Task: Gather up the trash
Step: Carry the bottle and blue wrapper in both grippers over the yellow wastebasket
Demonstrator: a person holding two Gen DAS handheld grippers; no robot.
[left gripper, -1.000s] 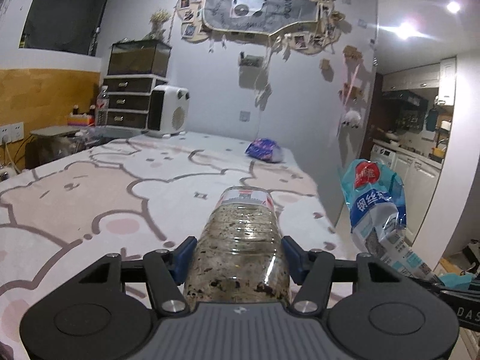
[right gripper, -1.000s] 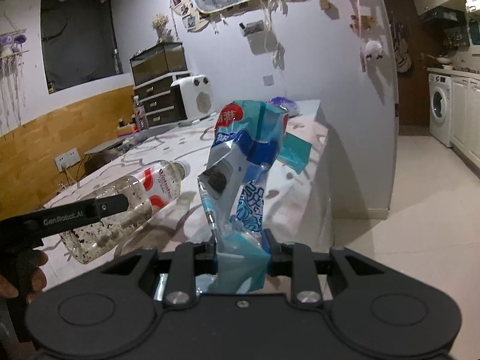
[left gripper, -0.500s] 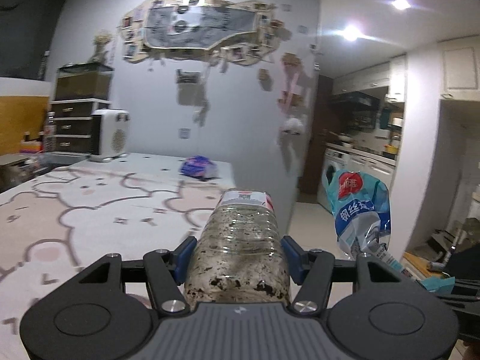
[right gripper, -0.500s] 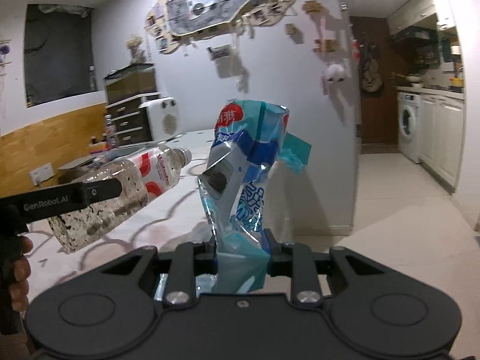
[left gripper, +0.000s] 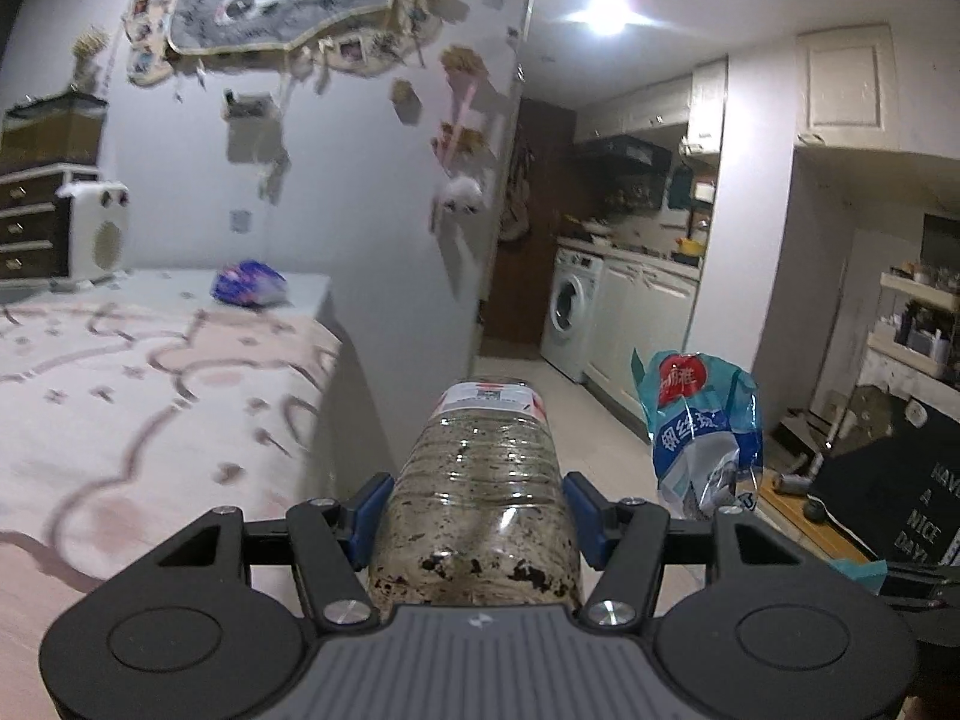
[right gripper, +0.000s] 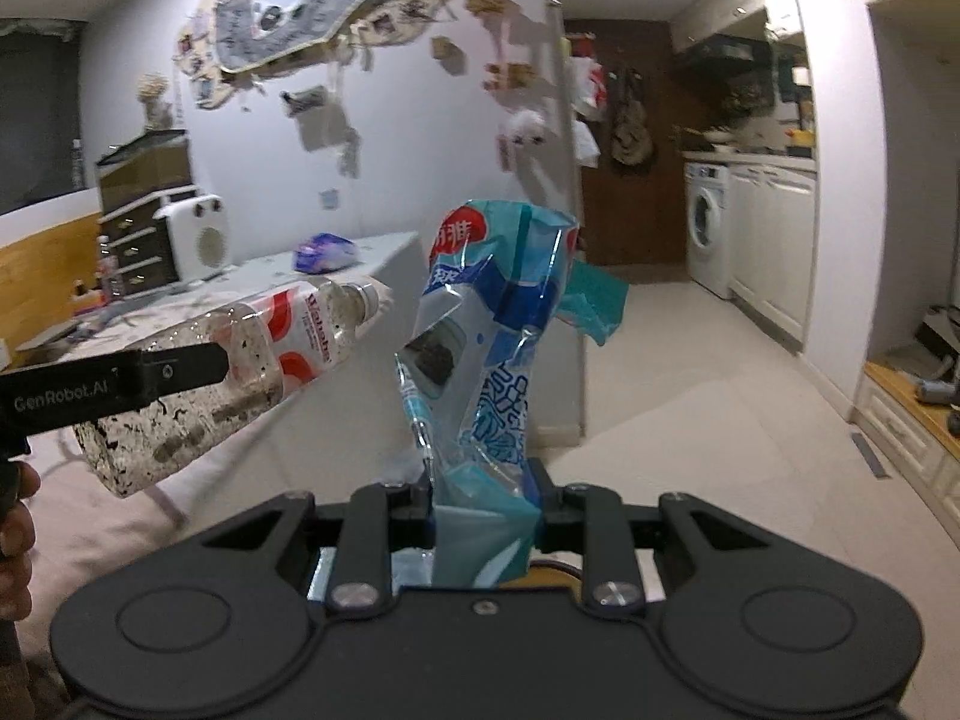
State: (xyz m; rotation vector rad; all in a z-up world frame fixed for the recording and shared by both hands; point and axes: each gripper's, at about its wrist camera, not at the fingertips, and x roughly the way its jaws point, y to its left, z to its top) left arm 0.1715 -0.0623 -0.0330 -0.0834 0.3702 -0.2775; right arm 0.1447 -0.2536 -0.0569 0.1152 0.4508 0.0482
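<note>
My left gripper is shut on a clear plastic bottle with dark dirt inside and a red and white label. It holds the bottle in the air, off the table's right end. The bottle also shows in the right wrist view. My right gripper is shut on a crumpled blue and white plastic bag with a red logo, held upright in the air. The bag also shows in the left wrist view. A purple wrapper lies at the far end of the table.
The table has a pink and white bear-pattern cloth. A white heater and a dark drawer unit stand at its far left. A washing machine and white cabinets line the kitchen. Tiled floor lies ahead. A black mat lies at right.
Both grippers have swung right, away from the table toward the kitchen and floor, still holding the bottle and the bag. The table has slid to the left of both views.
</note>
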